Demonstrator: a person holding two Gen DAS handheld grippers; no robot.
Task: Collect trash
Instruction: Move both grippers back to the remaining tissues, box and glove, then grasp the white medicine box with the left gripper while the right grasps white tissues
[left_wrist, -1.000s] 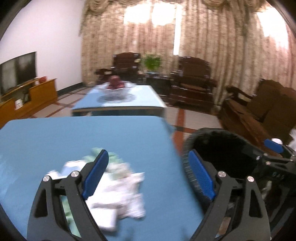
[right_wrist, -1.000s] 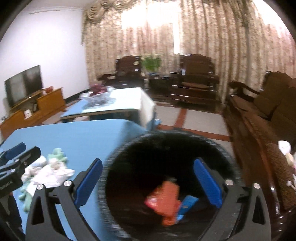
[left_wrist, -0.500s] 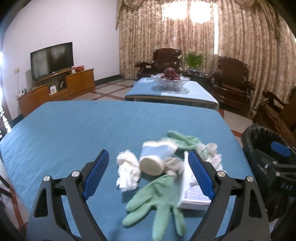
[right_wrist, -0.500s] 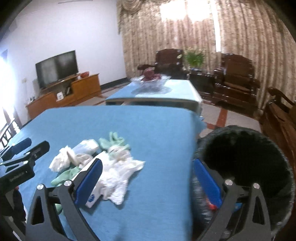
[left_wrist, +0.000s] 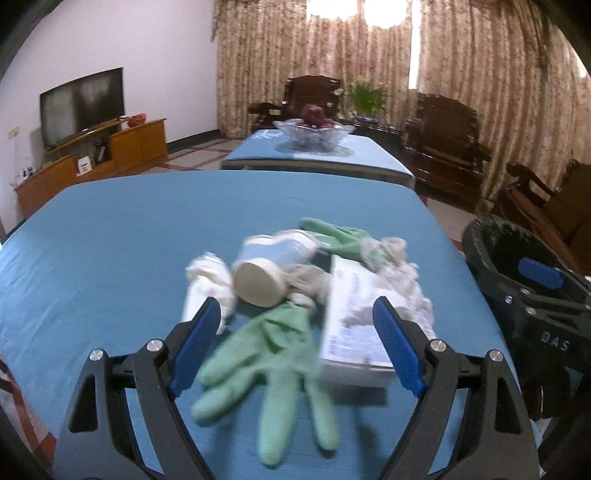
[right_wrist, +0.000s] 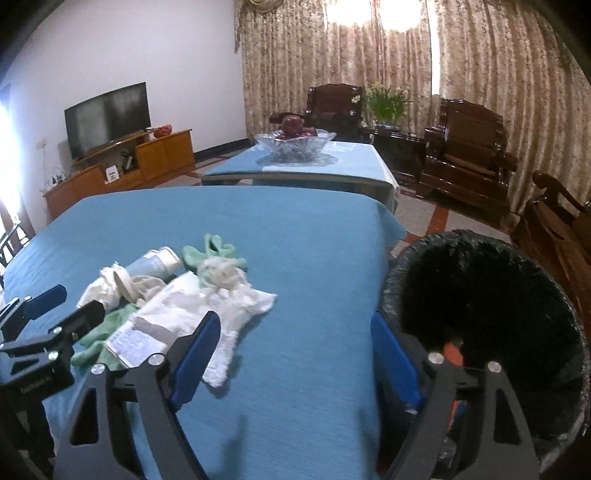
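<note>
I have the left gripper (left_wrist: 295, 347) hanging over the near part of the blue table (left_wrist: 129, 240), its blue pads spread wide and holding nothing. Between and just ahead of them lies the trash pile. A green glove (left_wrist: 273, 354) sprawls closest, fingers pointing toward me at about 6 o'clock from the pile's middle. A white cup (left_wrist: 269, 269) lies on its side at the centre, base toward me, with a crumpled white tissue (left_wrist: 210, 280) touching it at 9 o'clock. A flat white packet (left_wrist: 354, 325) sits at 3 o'clock from the cup, more crumpled tissue (left_wrist: 402, 288) draped over its far end. A second green glove (left_wrist: 332, 232) lies at 1 o'clock, behind the cup.

My right gripper (right_wrist: 295, 365) is also spread and empty, hovering over the table's right edge; the pile sits at its 10 o'clock. The black-lined trash bin (right_wrist: 480, 302) stands off the table's right side, at 3 o'clock, with something orange (right_wrist: 452, 350) showing inside. Farther off at 12 o'clock, a glass fruit bowl (right_wrist: 295, 142) rests on a second table.
</note>
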